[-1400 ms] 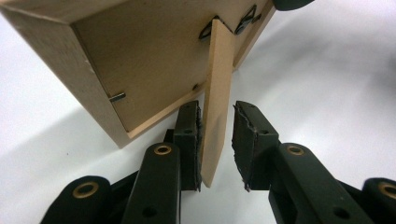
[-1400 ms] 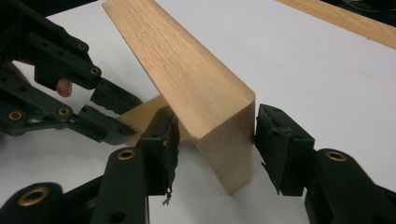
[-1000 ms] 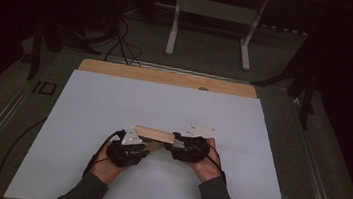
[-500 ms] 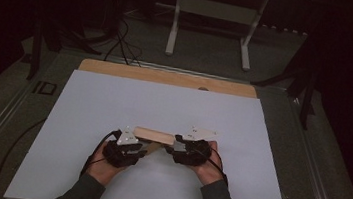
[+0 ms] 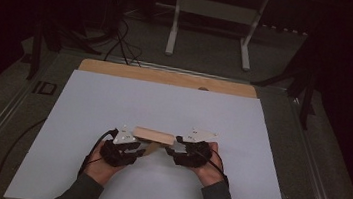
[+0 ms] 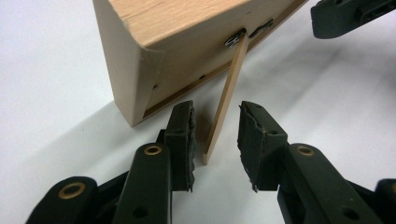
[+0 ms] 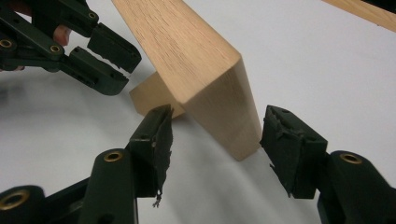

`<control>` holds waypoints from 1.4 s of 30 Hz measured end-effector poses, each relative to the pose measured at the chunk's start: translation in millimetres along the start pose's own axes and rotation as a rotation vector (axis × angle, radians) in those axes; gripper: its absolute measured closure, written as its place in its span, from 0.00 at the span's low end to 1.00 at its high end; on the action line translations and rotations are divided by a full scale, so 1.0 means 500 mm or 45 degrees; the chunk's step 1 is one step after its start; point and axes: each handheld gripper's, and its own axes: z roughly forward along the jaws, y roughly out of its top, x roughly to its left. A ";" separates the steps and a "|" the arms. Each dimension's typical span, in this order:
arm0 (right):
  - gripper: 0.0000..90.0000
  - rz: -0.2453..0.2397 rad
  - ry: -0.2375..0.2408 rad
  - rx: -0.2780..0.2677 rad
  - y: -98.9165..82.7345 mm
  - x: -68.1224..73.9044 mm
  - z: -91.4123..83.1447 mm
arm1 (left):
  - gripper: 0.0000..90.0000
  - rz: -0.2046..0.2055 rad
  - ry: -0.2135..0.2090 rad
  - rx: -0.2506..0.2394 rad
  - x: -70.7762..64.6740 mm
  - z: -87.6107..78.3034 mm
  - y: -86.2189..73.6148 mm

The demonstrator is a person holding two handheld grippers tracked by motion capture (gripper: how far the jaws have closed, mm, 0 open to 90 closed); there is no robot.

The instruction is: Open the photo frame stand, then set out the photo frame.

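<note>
Two tongs meet at one wooden frame [image 5: 152,135], which stands propped on the white sheet [image 5: 114,97] covering the table, a little nearer the person than the sheet's middle. From above, the left tongs [image 5: 144,148] sit at the frame's left end and the right tongs [image 5: 173,148] at its right end, a hand behind each. Looking along the left tongs [image 6: 215,133], the jaws have just been opening: they stand apart on either side of the thin wooden stand leg [image 6: 227,98] hinged to the frame's back [image 6: 187,51], and neither pad is pressing on it. Over to the right tongs [image 7: 215,135], whose jaws have also just been opening: they gape wide around the frame's end [image 7: 219,93], with clear daylight between each pad and the wood. Beyond that end, the left tongs [image 7: 109,58] show close to the leg [image 7: 149,95].
</note>
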 end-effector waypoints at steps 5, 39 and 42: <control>0.47 -0.003 0.003 -0.001 -0.003 -0.004 -0.006 | 0.73 -0.004 0.005 -0.006 0.001 -0.002 0.001; 0.71 0.020 0.023 -0.020 -0.024 -0.031 -0.030 | 0.86 0.005 -0.006 -0.016 0.008 -0.008 0.006; 0.78 0.032 -0.004 -0.024 -0.022 -0.033 -0.032 | 0.87 0.010 -0.004 -0.019 0.006 -0.007 0.007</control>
